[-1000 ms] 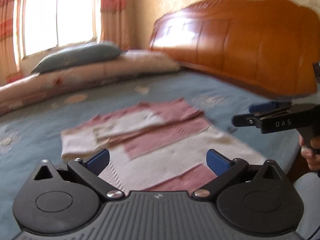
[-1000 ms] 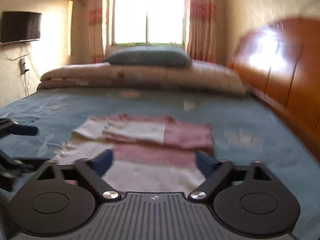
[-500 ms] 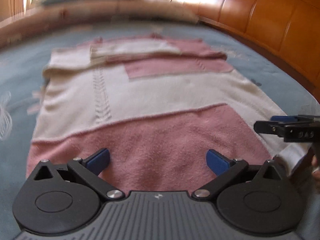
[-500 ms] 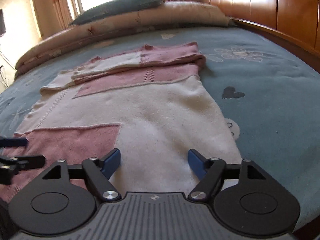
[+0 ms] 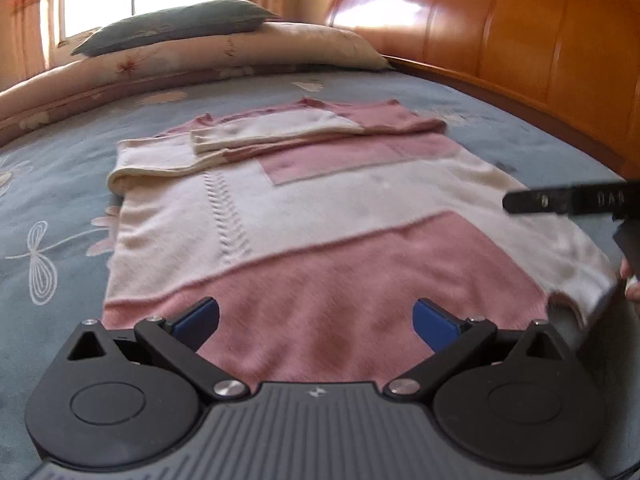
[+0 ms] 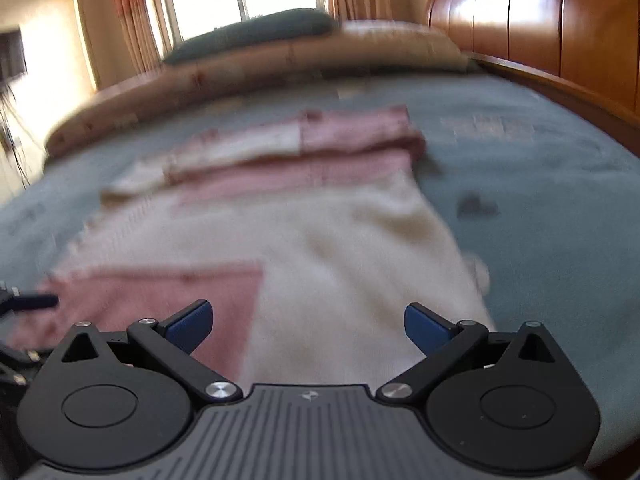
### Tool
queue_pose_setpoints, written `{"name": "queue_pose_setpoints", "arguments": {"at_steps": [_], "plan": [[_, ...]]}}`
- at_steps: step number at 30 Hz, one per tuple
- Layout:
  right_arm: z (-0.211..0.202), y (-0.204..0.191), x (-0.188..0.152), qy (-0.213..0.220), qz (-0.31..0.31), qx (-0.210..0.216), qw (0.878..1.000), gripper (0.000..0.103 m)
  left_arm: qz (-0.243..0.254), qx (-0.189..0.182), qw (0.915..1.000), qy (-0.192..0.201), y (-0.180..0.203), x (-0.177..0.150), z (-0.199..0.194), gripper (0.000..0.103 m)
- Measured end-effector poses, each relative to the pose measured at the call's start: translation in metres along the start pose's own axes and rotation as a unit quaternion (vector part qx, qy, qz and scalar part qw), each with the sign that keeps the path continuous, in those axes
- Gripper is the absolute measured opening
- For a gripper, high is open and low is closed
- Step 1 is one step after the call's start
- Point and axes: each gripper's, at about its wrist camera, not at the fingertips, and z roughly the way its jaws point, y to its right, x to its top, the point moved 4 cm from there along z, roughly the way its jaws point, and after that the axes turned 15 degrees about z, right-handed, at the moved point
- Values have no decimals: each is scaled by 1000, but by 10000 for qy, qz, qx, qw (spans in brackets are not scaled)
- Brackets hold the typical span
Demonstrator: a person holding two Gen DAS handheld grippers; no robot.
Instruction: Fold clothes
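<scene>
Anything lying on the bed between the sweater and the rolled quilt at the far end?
No. In the left wrist view only bare blue bedsheet separates the sweater from the quilt.

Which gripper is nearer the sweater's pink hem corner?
Left. The left gripper hangs wide open over the sweater's pink hem block. The right gripper, jaws opening, is over the cream side of the hem, beside the pink.

In the left wrist view, the black arm of the right tongs [image 5: 568,200], reaching in from the right edge well ahead of the left tongs [image 5: 316,316], carries pale raised letters reading "DAS", slightly blurred and cut off by the frame. No other lettering is legible.
</scene>
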Motion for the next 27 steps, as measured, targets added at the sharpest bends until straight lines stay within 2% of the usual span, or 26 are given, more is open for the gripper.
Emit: {"name": "queue_pose_setpoints", "arguments": {"at_steps": [5, 9, 11, 14, 17, 20, 23, 25, 27], "plan": [[34, 1, 48, 214, 313, 382, 9985, 103, -295, -32, 9996, 30, -6, 4, 6, 102], [81, 7, 73, -7, 832, 756, 9937, 103, -186, 57, 9998, -111, -4, 4, 11, 102], [103, 21, 76, -214, 1174, 636, 9908, 103, -152, 117, 9997, -169, -7, 7, 12, 102], [98, 43, 72, -50, 1225, 531, 9910, 101, -86, 4, 9998, -151, -12, 19, 10, 102], [85, 50, 69, -57, 1320, 597, 9894, 101, -17, -251, 9997, 26, -16, 49, 13, 102], [73, 41, 61, 39, 1278, 386, 9910, 103, -18, -698, 9972, 258, -17, 98, 26, 102], [72, 24, 50, -94, 1228, 367, 9917, 103, -335, -1454, 9878, 449, -17, 150, 54, 102], [71, 13, 42, -156, 1174, 362, 9923, 103, -672, -2225, 9719, 380, -11, 180, 84, 102], [67, 4, 35, -238, 1037, 405, 9935, 103, -982, -3032, 9475, 267, -4, 205, 117, 102]]}}
